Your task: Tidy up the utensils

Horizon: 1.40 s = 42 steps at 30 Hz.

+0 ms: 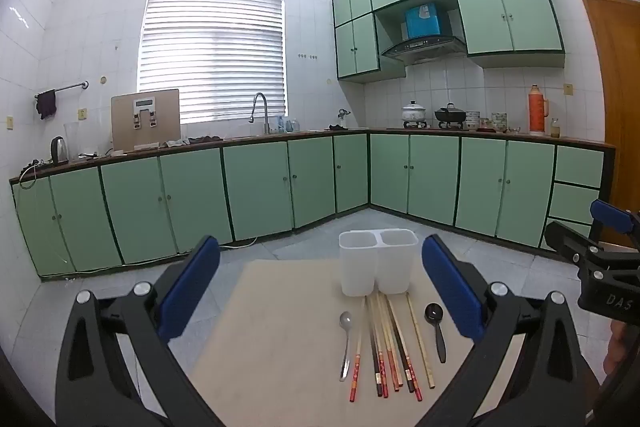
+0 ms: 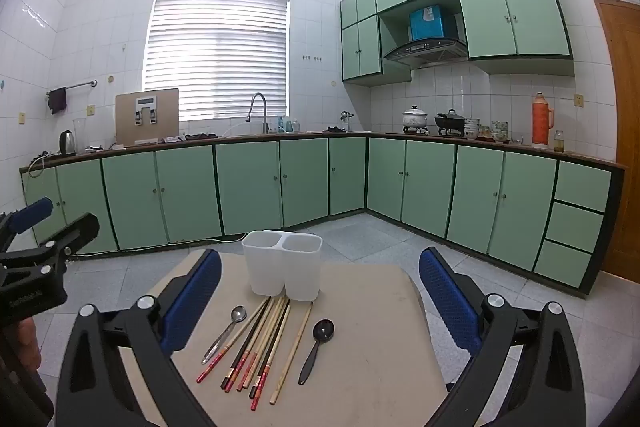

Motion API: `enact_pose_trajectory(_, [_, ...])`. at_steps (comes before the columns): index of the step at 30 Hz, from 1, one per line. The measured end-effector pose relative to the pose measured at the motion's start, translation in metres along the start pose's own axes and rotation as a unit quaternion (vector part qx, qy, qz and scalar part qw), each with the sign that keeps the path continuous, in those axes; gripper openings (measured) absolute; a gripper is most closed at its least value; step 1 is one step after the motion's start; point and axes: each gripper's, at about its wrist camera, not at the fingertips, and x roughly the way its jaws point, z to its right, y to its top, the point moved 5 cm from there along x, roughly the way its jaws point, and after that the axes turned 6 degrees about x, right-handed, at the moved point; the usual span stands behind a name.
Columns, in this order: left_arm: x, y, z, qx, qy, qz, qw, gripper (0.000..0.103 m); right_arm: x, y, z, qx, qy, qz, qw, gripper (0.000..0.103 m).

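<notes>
A white two-compartment utensil holder [image 1: 378,261] [image 2: 283,269] stands upright at the far side of a small beige table [image 1: 280,327] [image 2: 372,347]. In front of it lie a metal spoon [image 1: 345,343] [image 2: 226,331], several chopsticks [image 1: 386,347] [image 2: 260,343] and a black spoon [image 1: 436,331] [image 2: 316,349]. My left gripper [image 1: 320,291] hovers open over the table's near left, with nothing between its blue pads. My right gripper [image 2: 320,299] also stands open and holds nothing, above the utensils. Both compartments look empty.
Green kitchen cabinets [image 1: 256,183] run along the far walls, with a sink tap [image 1: 260,111], kettle [image 1: 59,149], pots [image 1: 450,115] and an orange thermos [image 1: 538,109] on the counter. Grey tiled floor [image 1: 396,227] surrounds the table. A wooden door [image 1: 616,99] is at right.
</notes>
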Motion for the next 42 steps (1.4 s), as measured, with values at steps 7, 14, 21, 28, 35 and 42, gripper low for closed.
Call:
enact_pose_trajectory(7, [-0.0008, 0.0001, 0.0002, 0.001, 0.000, 0.004, 1.0000, 0.098, -0.0002, 0.0002, 0.0003, 0.000, 0.000, 0.001, 1.000, 0.097])
enact_pose_trajectory(14, [-0.0002, 0.0020, -0.0027, 0.001, -0.001, 0.003, 1.0000, 0.098, 0.0004, -0.0001, 0.0001, 0.000, -0.001, 0.000, 1.000, 0.097])
enact_pose_trajectory(21, [-0.0042, 0.0050, -0.0023, 0.000, 0.000, 0.004, 1.0000, 0.098, 0.0005, -0.0002, 0.0001, 0.000, 0.000, 0.000, 1.000, 0.097])
enact_pose_trajectory(28, [-0.0066, 0.0067, -0.0061, 0.000, -0.001, 0.004, 1.0000, 0.098, 0.0003, -0.0002, 0.0000, 0.001, 0.000, 0.000, 1.000, 0.097])
enact_pose_trajectory(35, [-0.0065, 0.0065, -0.0056, 0.001, 0.000, 0.004, 1.0000, 0.098, 0.0003, -0.0003, 0.0001, 0.001, 0.000, 0.000, 1.000, 0.097])
enact_pose_trajectory(42, [-0.0013, 0.0030, -0.0072, 0.001, 0.000, 0.004, 1.0000, 0.098, 0.0006, -0.0003, -0.0001, 0.001, 0.000, 0.000, 1.000, 0.097])
